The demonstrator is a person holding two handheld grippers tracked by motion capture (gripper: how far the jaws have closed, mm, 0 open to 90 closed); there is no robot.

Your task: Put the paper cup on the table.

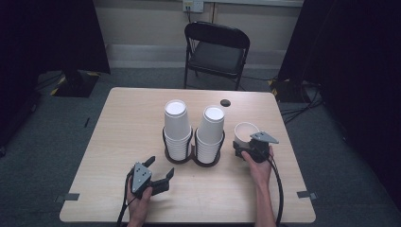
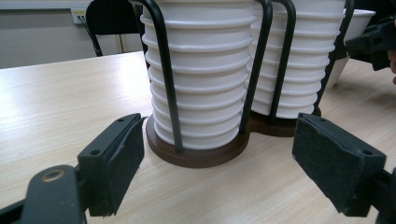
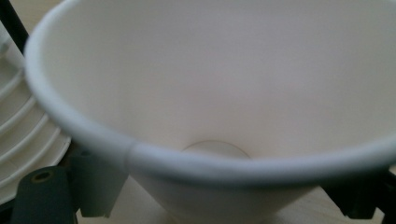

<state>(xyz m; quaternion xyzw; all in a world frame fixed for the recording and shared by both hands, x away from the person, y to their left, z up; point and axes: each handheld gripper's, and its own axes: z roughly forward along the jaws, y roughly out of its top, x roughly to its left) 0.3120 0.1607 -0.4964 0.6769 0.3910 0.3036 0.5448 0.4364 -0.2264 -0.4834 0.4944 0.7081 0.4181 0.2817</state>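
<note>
1. The worktop point(image 1: 123, 142) is pale wood grain with rounded corners, standing on grey carpet. A black folding chair point(image 1: 216, 52) sits beyond its far edge, and dark curtains hang at both sides of the room.
2. The cup point(image 1: 246, 133) stands upright on the worktop's right half, mouth up, its long axis vertical. It is just right of the holder.
3. The right gripper point(image 1: 242, 150) has its fingers closed on the cup's near wall, low down; in the right gripper view the rim point(image 3: 187, 163) crosses close to the camera.
4. A black wire holder point(image 1: 193, 153) with two brown round bases keeps two stacks point(image 1: 177, 127) of white cups, mouths down, side by side at the worktop's middle.
5. The left gripper point(image 1: 161, 172) rests near the front edge, its fingers point(image 2: 116, 158) spread wide with nothing between them, pointed at the nearer stack's base.
6. The holder stands between the two grippers. A small dark disc point(image 1: 225, 102) lies near the far edge.
</note>
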